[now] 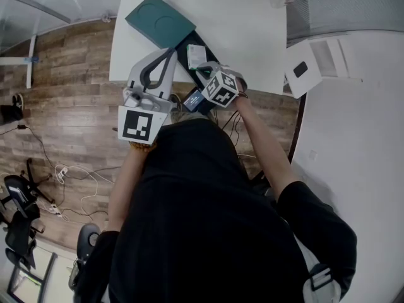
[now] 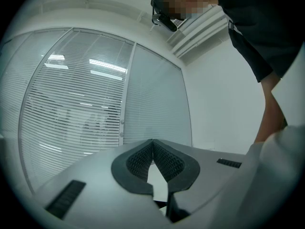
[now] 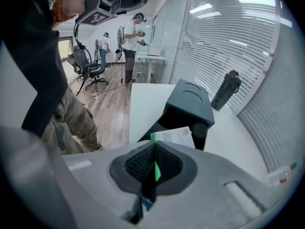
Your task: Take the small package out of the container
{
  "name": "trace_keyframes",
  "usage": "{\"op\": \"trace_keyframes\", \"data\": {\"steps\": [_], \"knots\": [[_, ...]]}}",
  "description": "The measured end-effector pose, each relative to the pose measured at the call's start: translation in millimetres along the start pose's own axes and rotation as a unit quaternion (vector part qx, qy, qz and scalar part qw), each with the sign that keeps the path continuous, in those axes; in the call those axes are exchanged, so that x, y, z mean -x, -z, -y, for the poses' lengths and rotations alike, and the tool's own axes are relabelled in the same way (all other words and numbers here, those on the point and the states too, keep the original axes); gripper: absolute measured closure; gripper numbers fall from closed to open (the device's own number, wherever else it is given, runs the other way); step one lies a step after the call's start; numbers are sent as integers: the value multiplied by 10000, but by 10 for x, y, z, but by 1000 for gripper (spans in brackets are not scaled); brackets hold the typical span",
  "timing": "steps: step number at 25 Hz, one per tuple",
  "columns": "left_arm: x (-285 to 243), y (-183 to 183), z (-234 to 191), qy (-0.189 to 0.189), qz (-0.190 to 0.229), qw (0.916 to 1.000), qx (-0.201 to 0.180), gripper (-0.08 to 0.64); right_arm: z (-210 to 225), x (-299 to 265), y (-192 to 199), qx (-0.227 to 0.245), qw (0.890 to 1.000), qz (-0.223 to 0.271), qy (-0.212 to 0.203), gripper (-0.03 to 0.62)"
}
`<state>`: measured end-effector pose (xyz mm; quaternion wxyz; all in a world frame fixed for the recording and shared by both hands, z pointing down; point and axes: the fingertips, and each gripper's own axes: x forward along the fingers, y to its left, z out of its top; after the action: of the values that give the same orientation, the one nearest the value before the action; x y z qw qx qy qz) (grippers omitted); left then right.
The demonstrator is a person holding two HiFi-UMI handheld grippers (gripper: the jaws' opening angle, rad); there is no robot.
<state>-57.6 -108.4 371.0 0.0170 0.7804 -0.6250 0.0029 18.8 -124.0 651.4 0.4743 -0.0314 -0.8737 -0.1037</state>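
Note:
My right gripper (image 3: 153,144) is shut on the small package (image 3: 174,136), a white packet with a green edge that sticks out past the jaw tips. In the head view the package (image 1: 196,54) hangs just over the black container (image 1: 187,46), with the right gripper (image 1: 205,69) at its near side. The container (image 3: 202,130) stands on the white table (image 1: 252,30), and its dark green lid (image 1: 161,19) lies beside it. My left gripper (image 1: 169,52) hovers left of the container; its jaws (image 2: 152,142) meet at the tips with nothing between them.
A black bottle (image 3: 226,90) stands at the back of the table. A white box (image 1: 306,68) sits on the neighbouring desk at right. Cables (image 1: 69,175) lie on the wood floor. People (image 3: 129,37) and an office chair (image 3: 88,63) are farther off.

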Motion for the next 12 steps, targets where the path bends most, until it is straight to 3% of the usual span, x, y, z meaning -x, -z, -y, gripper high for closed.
{"op": "trace_keyframes", "data": {"steps": [12], "knots": [[-17, -23, 58, 43, 7, 10000, -56, 560, 274, 262, -118, -696, 9956, 393, 497, 597]]}}
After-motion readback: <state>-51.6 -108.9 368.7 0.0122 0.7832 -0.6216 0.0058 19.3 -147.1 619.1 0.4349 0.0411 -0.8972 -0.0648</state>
